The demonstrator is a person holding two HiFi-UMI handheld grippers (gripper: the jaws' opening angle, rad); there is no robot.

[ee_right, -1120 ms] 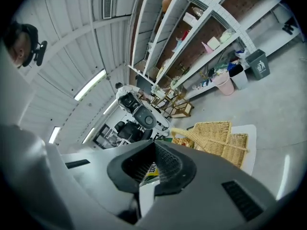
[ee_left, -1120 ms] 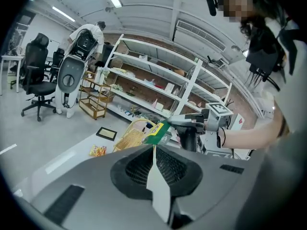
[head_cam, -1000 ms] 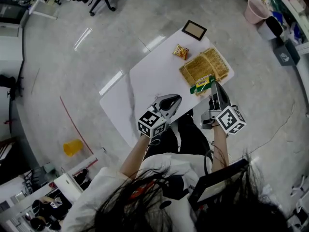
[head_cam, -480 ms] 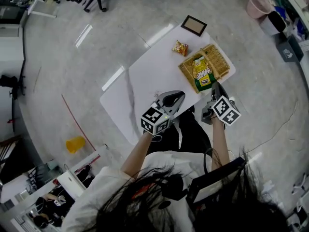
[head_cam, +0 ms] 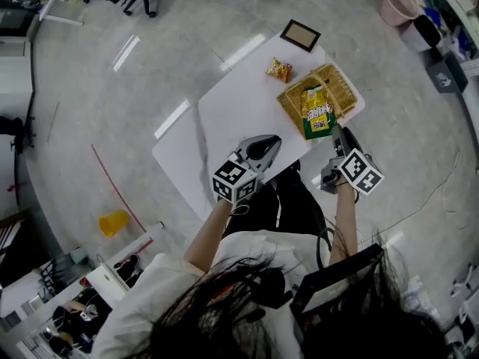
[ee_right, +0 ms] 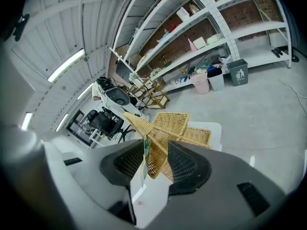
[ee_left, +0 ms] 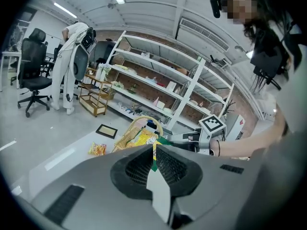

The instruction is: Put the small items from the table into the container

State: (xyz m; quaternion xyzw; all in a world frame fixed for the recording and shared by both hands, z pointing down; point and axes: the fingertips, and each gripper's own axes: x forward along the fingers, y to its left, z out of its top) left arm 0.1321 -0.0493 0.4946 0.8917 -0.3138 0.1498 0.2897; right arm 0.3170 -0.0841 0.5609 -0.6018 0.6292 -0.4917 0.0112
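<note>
A wicker basket [head_cam: 335,88] sits at the far right end of the white table [head_cam: 232,114]. A green and yellow snack bag [head_cam: 316,112] lies in the basket, its near end over the rim. My right gripper [head_cam: 335,129] is just behind that end. Its jaws are opening, and the bag's green edge [ee_right: 146,150] runs along one pad with the pads apart [ee_right: 156,159]. An orange snack packet [head_cam: 280,69] lies on the table left of the basket [ee_left: 125,135]. My left gripper [head_cam: 275,140] hovers shut and empty over the table's near edge [ee_left: 154,151].
A dark picture frame [head_cam: 300,34] rests on the table's far corner. A pink bin [head_cam: 397,17] and shelving stand beyond on the right. A yellow object [head_cam: 112,224] lies on the floor to the left. A person [ee_left: 72,56] stands by office chairs in the background.
My right gripper carried the snack bag from the basket's near edge into the basket and sank with it. Its jaws have parted. The left gripper stayed put.
</note>
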